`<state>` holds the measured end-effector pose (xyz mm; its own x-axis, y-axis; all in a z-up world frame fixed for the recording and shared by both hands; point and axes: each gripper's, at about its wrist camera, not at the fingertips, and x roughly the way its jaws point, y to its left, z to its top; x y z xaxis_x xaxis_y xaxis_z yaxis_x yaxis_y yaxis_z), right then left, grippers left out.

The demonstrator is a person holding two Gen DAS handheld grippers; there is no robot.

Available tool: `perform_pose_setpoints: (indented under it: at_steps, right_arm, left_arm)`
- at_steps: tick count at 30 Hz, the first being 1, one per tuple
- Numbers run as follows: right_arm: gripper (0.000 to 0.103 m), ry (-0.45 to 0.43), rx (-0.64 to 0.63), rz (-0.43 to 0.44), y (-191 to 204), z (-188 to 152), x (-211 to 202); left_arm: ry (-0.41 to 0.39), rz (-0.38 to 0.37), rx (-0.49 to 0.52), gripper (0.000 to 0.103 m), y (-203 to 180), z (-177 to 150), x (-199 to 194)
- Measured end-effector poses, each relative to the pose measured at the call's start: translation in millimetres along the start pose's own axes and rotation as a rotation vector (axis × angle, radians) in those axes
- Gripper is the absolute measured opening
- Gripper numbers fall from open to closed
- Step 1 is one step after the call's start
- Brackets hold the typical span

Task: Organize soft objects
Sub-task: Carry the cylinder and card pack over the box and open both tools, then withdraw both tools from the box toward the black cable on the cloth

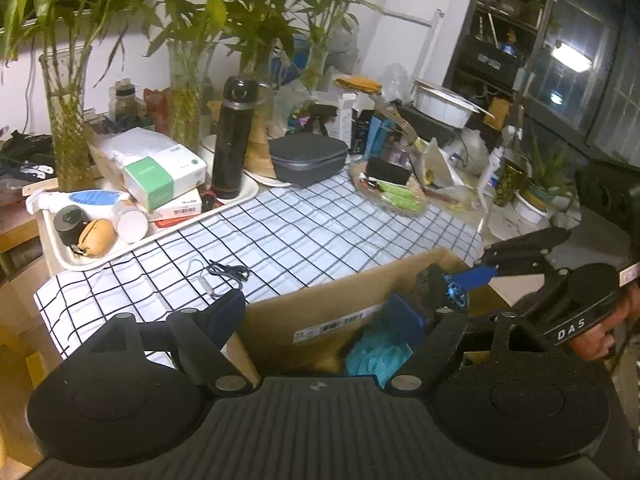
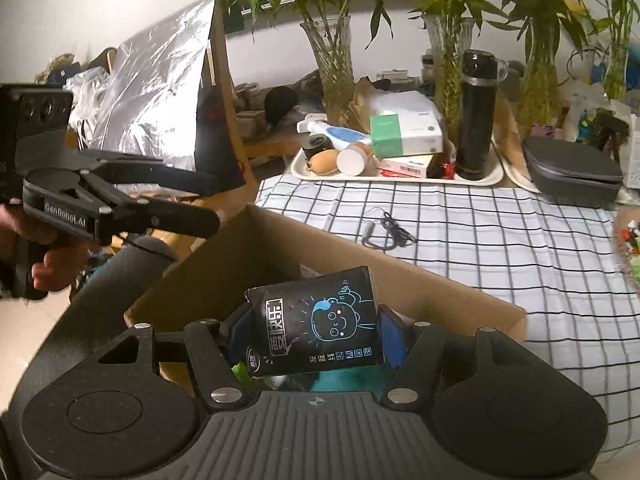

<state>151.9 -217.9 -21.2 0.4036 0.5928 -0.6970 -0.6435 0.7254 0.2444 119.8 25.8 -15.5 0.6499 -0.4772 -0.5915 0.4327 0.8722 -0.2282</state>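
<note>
An open cardboard box point(image 1: 352, 284) point(image 2: 440, 292) stands at the near edge of the checked tablecloth. A teal soft cloth point(image 1: 376, 354) lies inside it. My left gripper point(image 1: 318, 308) hangs open over the box with nothing between its fingers. In the right wrist view it shows at the left point(image 2: 218, 200), held by a hand. My right gripper point(image 2: 316, 320) is shut on a black tissue pack point(image 2: 320, 320) printed with a blue cartoon face, just above the box opening. In the left wrist view the right gripper point(image 1: 452, 284) comes in from the right, over the box's far corner.
A cream tray point(image 1: 92, 264) holds a black flask point(image 1: 232, 140), boxes and small jars. A grey zip case point(image 1: 308, 156), glass vases of bamboo point(image 1: 68, 120) and clutter line the back. A thin cable point(image 1: 224, 272) lies on the checked cloth point(image 1: 304, 232). A foil-lined panel point(image 2: 160, 92) stands at the left.
</note>
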Motion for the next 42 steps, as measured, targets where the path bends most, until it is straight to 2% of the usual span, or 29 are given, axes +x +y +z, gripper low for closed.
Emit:
perform_pose_setpoints:
  at_steps: [4,8,14,22,34,42]
  right_arm:
    - [0.072,-0.006,0.053,0.01,0.8,13.8,18.1]
    - [0.094,-0.01,0.08,-0.033,0.6,24.3,25.6]
    - [0.103,-0.028,0.066,-0.067,2.0,26.4,13.9]
    - [0.103,-0.059,0.094,-0.112,-8.1,30.8,-6.3]
    - [0.103,-0.164,0.109,-0.17,-11.0,63.3,-59.7]
    - [0.103,-0.167,0.087,-0.212,-10.3,83.6,-87.5]
  left_arm:
    - [-0.017,0.022,-0.028,0.079,5.3,3.2,-2.3]
    - [-0.033,0.041,-0.051,0.079,10.8,4.4,-6.9]
    - [-0.03,0.043,-0.058,0.079,16.0,3.4,-6.3]
    - [-0.029,0.029,-0.07,0.079,12.8,8.7,-3.2]
    - [-0.091,0.017,-0.083,0.079,2.1,46.5,-15.7]
    - [-0.094,0.001,-0.084,0.079,-7.4,48.9,-16.6]
